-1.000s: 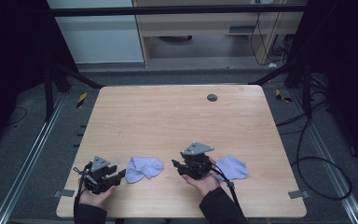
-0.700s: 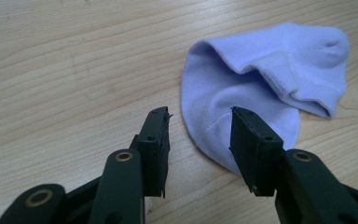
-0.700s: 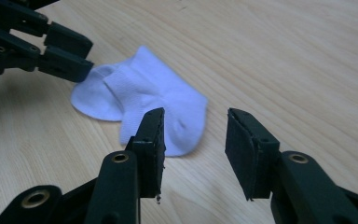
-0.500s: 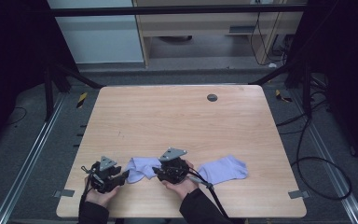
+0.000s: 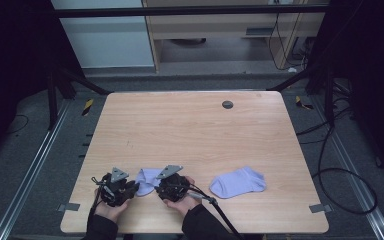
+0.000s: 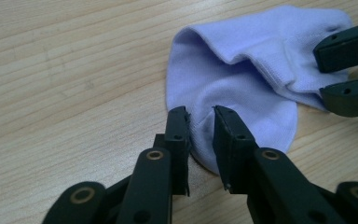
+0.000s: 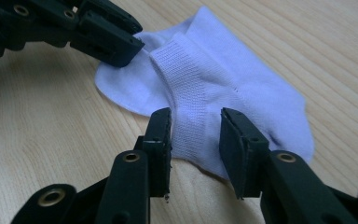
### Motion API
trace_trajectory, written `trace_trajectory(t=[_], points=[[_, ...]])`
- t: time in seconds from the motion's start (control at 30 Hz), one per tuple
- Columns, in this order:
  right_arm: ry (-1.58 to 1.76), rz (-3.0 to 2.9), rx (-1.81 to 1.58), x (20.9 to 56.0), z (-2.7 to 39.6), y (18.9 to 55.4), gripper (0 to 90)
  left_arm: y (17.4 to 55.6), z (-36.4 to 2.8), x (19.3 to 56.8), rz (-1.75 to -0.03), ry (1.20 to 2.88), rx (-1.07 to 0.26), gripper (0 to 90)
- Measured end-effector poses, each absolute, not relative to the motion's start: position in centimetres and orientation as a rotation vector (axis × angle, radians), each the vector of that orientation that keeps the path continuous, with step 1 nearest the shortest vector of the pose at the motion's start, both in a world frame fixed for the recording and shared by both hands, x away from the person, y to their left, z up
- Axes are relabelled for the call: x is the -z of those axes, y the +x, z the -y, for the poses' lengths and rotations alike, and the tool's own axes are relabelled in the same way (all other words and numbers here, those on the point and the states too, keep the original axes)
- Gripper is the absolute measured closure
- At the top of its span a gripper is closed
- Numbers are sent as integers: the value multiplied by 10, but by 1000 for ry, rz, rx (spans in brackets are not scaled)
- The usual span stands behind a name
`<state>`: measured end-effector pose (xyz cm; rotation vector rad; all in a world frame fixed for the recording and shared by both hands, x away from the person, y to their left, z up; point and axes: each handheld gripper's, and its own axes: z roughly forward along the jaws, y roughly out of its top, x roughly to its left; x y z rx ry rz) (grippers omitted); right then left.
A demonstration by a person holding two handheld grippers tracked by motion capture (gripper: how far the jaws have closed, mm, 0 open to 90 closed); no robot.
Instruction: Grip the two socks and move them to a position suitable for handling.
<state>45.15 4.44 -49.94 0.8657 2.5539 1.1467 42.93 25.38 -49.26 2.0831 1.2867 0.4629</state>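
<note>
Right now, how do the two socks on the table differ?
The left sock lies between the left gripper and the right gripper, their open jaws straddling its edges; the right sock lies alone, untouched. The left sock is rumpled, its ribbed cuff folded over; the right sock lies flat and spread out. Both are pale lilac ankle socks near the table's front edge.

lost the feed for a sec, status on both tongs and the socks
Left tongs open, straddling near sock edge. Right tongs open, around its cuff. Second sock flat to the right, untouched. Nothing in the way.
</note>
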Motion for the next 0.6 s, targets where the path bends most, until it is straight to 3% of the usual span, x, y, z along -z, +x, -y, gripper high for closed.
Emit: trace_trajectory(t=[0.1,0.27,0.6], points=[[865,-2558,-1142,500,-45,452,687,430,-253,493,-1285,2082,-455,800],[869,-2557,-1125,499,-46,452,813,430,-253,492,-1275,2092,-440,843],[977,-2432,-1284,474,-29,467,830,430,-255,489,-1255,2103,-424,857]])
